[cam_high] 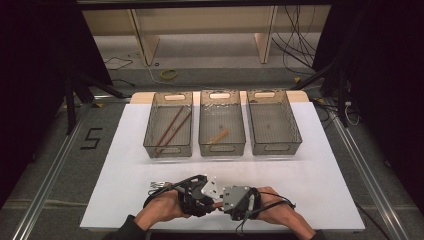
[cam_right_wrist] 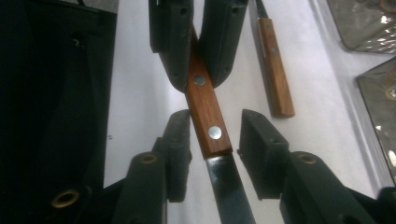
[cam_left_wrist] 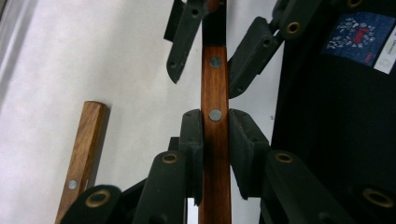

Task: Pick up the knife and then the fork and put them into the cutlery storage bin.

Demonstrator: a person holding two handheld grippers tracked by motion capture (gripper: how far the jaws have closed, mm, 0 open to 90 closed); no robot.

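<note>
From the high view the left gripper point(cam_high: 210, 196) and right gripper point(cam_high: 220, 202) meet nose to nose over the white surface point(cam_high: 320, 190) — what they hold is hidden. The left gripper view shows its jaws clamped on a riveted brown wooden knife handle point(cam_left_wrist: 215, 135); the right gripper view shows its jaws apart around that handle point(cam_right_wrist: 205, 114), touching on one side only — with a second wooden-handled utensil point(cam_right_wrist: 275, 70) lying beside.

Each hand-held gripper, the left gripper point(cam_high: 196, 196) and the right gripper point(cam_high: 235, 201), has a black body, a grey three-cornered top plate fixed with small screws, and a trailing black cable. The black jaw links carry brass-coloured pivot bushings and end in flat black pads point(cam_left_wrist: 192, 140). The person wears dark sleeves.
</note>
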